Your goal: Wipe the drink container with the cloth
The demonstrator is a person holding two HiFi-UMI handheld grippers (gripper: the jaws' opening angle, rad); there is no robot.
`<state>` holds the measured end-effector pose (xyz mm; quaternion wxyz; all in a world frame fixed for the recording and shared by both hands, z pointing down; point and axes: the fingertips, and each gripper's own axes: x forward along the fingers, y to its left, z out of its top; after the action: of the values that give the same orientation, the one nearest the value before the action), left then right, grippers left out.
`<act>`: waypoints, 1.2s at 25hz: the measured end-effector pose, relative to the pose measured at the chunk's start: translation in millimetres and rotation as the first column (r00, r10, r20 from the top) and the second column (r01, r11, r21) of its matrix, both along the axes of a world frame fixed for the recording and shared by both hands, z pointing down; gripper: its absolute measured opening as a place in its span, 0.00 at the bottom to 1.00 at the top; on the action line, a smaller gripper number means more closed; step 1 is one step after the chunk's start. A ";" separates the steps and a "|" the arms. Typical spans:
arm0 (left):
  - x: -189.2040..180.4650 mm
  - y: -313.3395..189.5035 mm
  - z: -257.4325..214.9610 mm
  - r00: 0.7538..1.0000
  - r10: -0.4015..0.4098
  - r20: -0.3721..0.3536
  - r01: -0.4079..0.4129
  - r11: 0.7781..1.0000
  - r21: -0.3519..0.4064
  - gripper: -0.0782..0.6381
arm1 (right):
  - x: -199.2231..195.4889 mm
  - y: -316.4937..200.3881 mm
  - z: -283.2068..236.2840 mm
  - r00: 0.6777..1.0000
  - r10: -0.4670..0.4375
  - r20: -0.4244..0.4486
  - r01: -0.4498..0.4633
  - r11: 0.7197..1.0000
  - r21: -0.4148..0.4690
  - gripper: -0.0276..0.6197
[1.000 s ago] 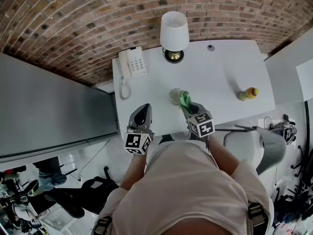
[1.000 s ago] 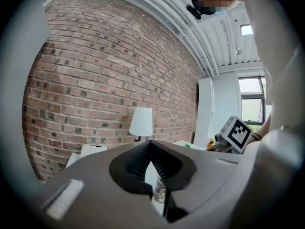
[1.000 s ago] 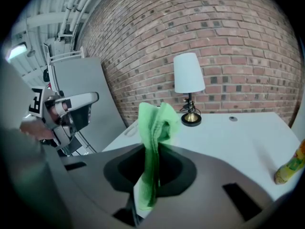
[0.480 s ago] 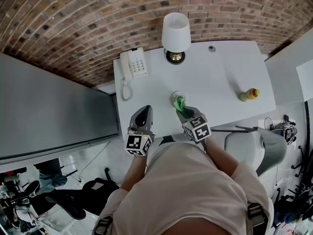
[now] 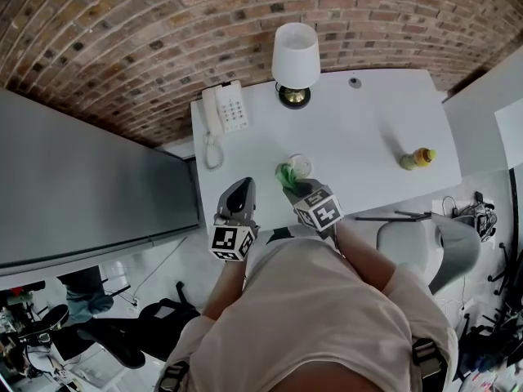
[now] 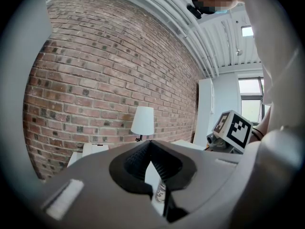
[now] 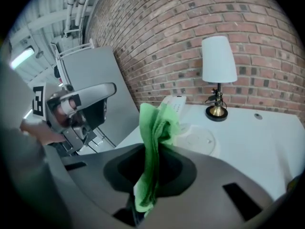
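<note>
R gripper (image 5: 289, 184) w/ cloth (image 5: 283, 173) shifted left of lidded cup (image 5: 301, 167); contents unseen

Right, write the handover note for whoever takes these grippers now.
Left gripper: shut, empty, by the near edge of the white table, apart from the drink cup.
Right gripper: shut on the green cloth.
The drink cup, lidded, stands upright on the table; the cloth is at its left side, contact unclear.
Done: cloth gripped and brought to the cup.
Left: wipe the cup; how much is already wiped doesn't show.
</note>
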<state>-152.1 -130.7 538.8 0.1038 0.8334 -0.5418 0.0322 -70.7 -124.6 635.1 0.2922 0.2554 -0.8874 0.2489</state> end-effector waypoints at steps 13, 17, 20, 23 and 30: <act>-5.0 -1.3 1.6 1.000 -0.007 -0.001 0.007 1.000 -0.003 0.12 | -9.0 -9.0 -7.2 0.999 0.025 0.039 -0.025 1.000 -0.011 0.11; -5.2 -4.0 -0.2 1.000 -0.012 0.000 0.012 1.000 0.002 0.12 | 0.0 -11.4 -31.9 0.990 0.043 0.131 -0.049 0.998 0.041 0.11; -3.2 -6.2 -6.0 1.000 -0.013 -0.006 0.013 1.000 0.016 0.12 | 11.8 -14.2 -51.3 0.982 0.055 0.178 -0.072 0.994 0.088 0.11; -0.6 -10.0 -12.4 1.000 -0.010 -0.006 0.010 0.999 0.032 0.12 | 24.4 -20.8 -76.8 0.973 0.064 0.220 -0.099 0.983 0.153 0.11; 12.4 -16.8 -42.0 0.999 0.007 -0.034 -0.004 0.996 0.085 0.12 | 68.0 -42.9 -118.1 0.972 0.124 0.199 -0.186 0.925 0.332 0.11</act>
<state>-139.7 -147.5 496.7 0.0775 0.8391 -0.5384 -0.0048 -2.7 -167.5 517.0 0.1430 0.3501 -0.9163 0.1317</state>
